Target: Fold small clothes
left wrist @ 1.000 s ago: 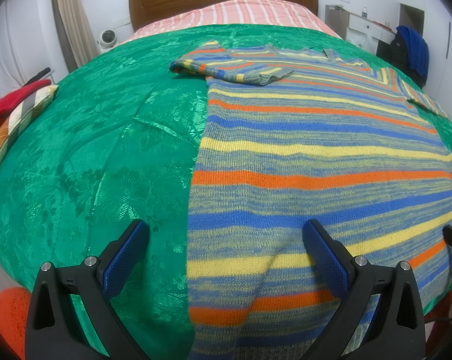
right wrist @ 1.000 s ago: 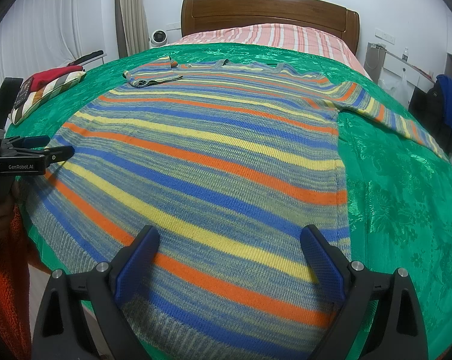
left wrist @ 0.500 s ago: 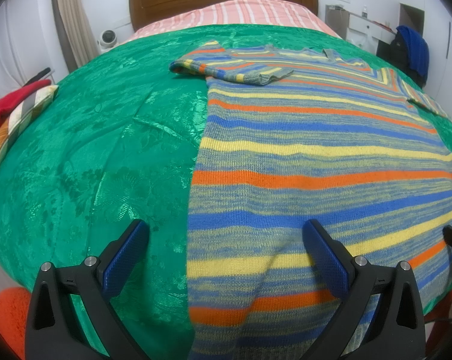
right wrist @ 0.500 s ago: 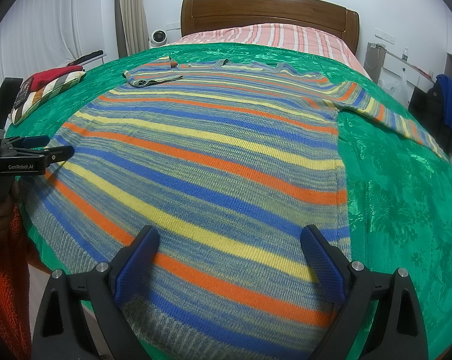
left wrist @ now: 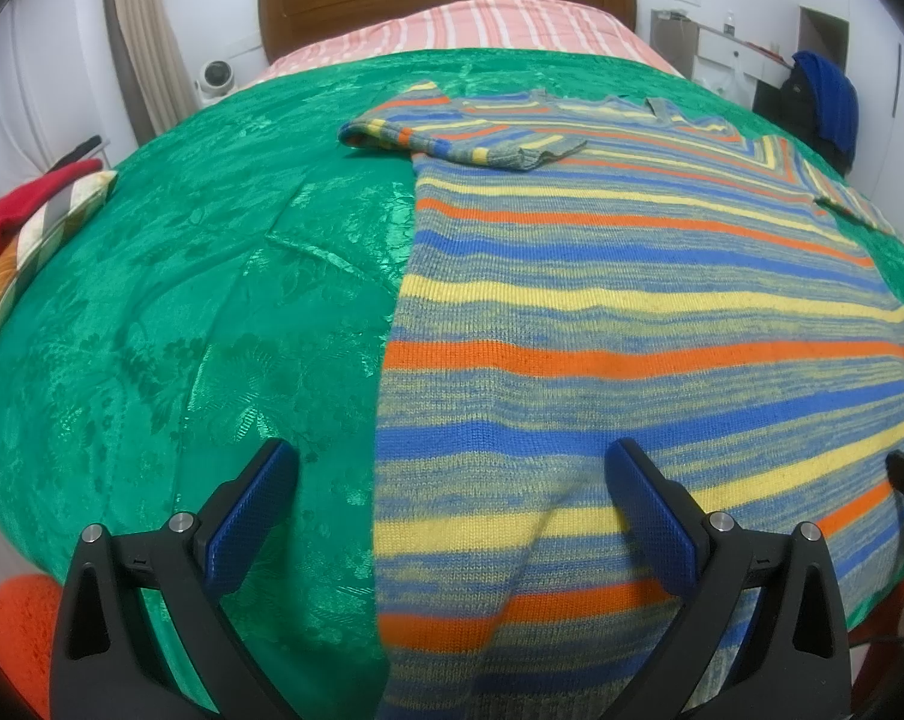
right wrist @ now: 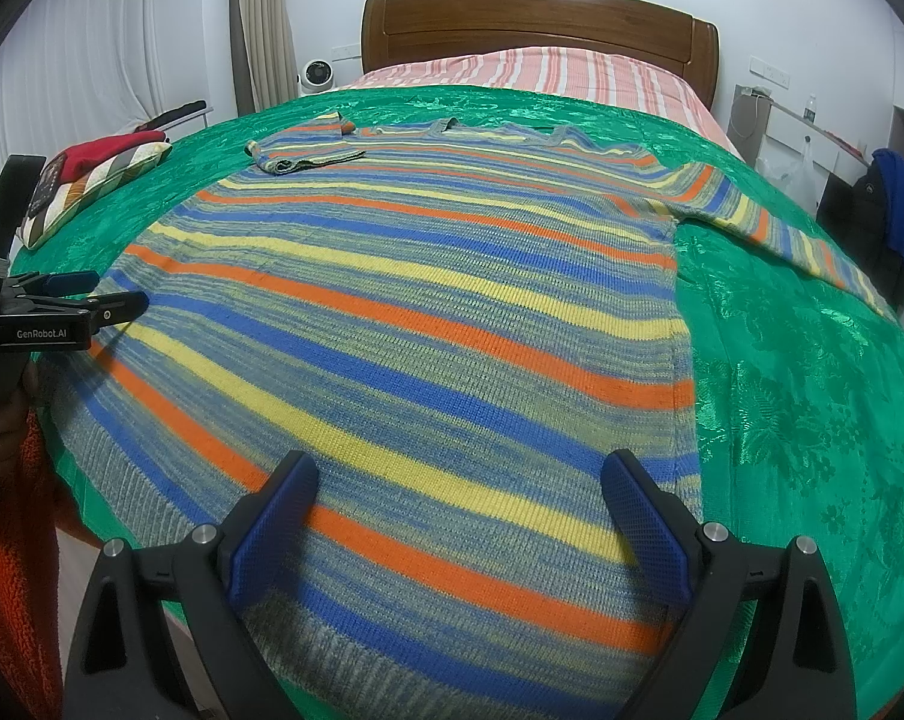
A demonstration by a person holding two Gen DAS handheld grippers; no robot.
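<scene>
Where lettering can be read, you find it only in the right wrist view: "GenRobot.AI" in white on the black side of the left gripper (right wrist: 101, 291), which enters from the left edge, gripped by a hand (right wrist: 2, 414) on its handle; no other writing is legible in either view.

Compared with the frames half a second and one second back, nothing has shifted; both grippers stay in the same pose and the sweater (left wrist: 631, 330) lies as it did.

Your left gripper (left wrist: 446, 492) has its jaws spread wide and holds nothing; one blue pad (left wrist: 245, 510) hangs over the green bedspread (left wrist: 182, 312), the other over the knit, straddling the garment's left edge near the hem; your right gripper (right wrist: 457, 510) is likewise spread wide and empty, both pads over the hem.

The striped sweater (right wrist: 422, 330) lies flat on the bedspread (right wrist: 811, 420), neck toward the wooden headboard (right wrist: 535, 18); one sleeve (left wrist: 452, 141) is folded across the shoulder; the other sleeve (right wrist: 781, 234) stretches out to the right; a striped cushion (right wrist: 98, 180) sits at the bed's left edge.
</scene>
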